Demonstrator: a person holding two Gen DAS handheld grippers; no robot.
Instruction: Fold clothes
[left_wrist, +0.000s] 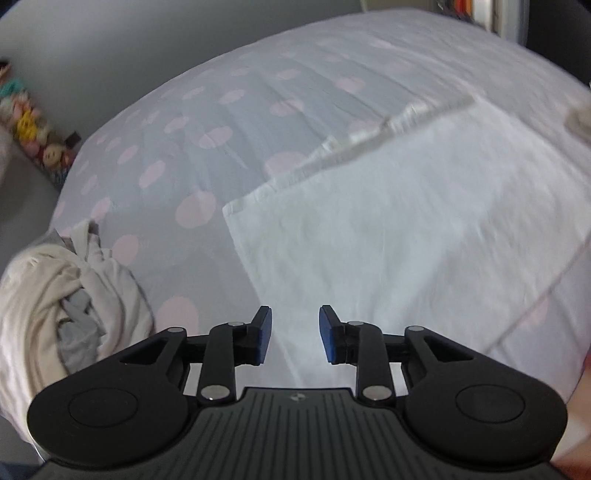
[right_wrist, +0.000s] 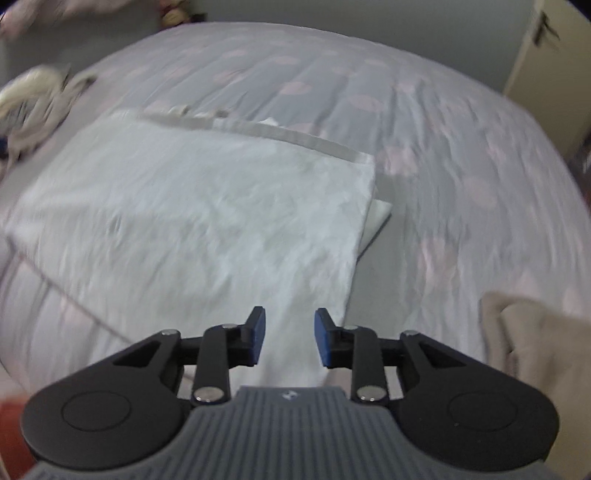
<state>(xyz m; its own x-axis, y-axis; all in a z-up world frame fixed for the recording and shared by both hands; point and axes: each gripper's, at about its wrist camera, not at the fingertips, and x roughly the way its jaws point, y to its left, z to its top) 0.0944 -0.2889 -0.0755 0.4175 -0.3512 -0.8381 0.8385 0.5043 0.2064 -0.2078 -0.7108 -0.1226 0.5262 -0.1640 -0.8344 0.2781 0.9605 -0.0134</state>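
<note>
A white garment (left_wrist: 388, 229) lies flat in the middle of the bed, folded into a broad rectangle with a hemmed edge along its far side; in the right wrist view a lower layer pokes out at its right edge. The left gripper (left_wrist: 295, 334) hangs over its near left part, jaws spread with nothing between the pads. The right gripper (right_wrist: 289, 338) hangs over the near right corner, likewise spread and empty.

Judging by this, one fold is laid down and released. The next move calls for pinching an edge or two corners and bringing them across for a further fold, probably the near edge, though blur makes the layers hard to read.

Beneath is a grey bedspread (left_wrist: 207, 155) with pink dots. A crumpled pile of pale clothes (left_wrist: 62, 295) waits at the near left, a beige item (right_wrist: 535, 350) at the near right. No writing is readable.
</note>
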